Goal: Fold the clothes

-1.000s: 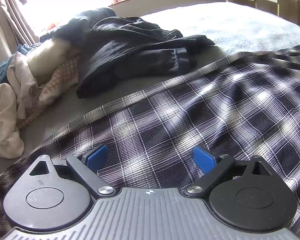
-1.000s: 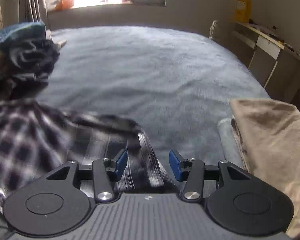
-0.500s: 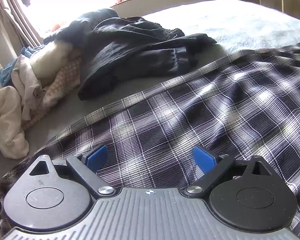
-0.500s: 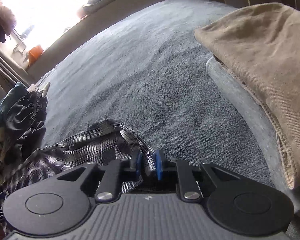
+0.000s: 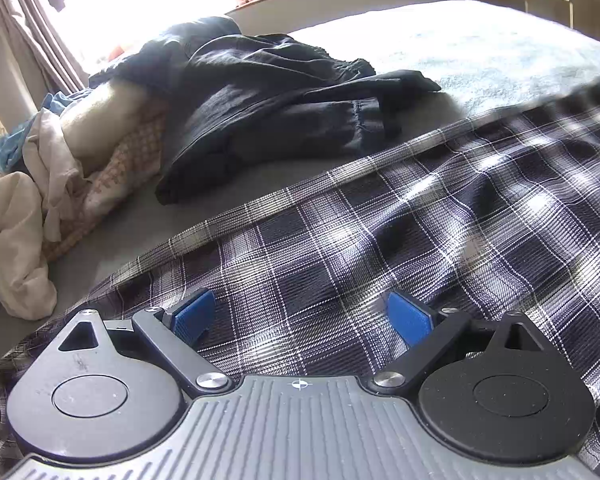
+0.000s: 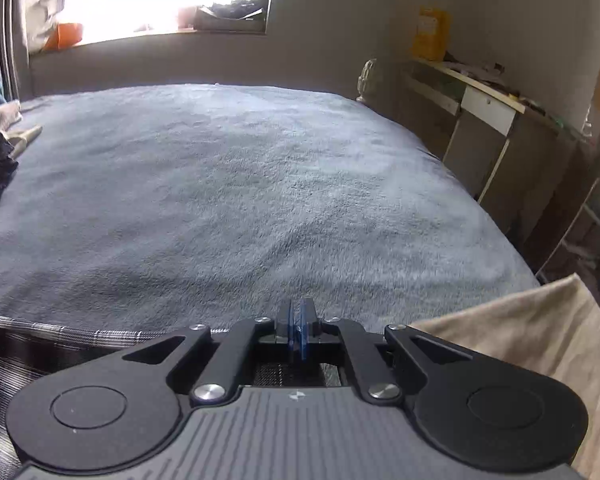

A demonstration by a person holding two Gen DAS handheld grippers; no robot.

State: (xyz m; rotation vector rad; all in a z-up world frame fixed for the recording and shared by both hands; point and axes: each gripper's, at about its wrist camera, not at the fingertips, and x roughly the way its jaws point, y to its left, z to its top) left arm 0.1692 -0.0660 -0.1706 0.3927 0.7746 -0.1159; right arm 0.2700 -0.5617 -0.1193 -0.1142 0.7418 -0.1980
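Grey fleece bedding fills a sunlit bedroom, with a heap of dark and pale unfolded clothes towards the window and a tan folded garment at the right edge. Spread across the near side lies a navy plaid shirt, apparently laid flat for folding. Over it hovers the left gripper, jaws wide apart and empty; the right gripper has just closed, pads together, seemingly pinching the shirt's edge, though fabric between them is hidden.

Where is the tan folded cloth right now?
In the right wrist view, the tan folded cloth lies at the lower right, on the near right corner of the grey bed, just right of the hand-held gripper.
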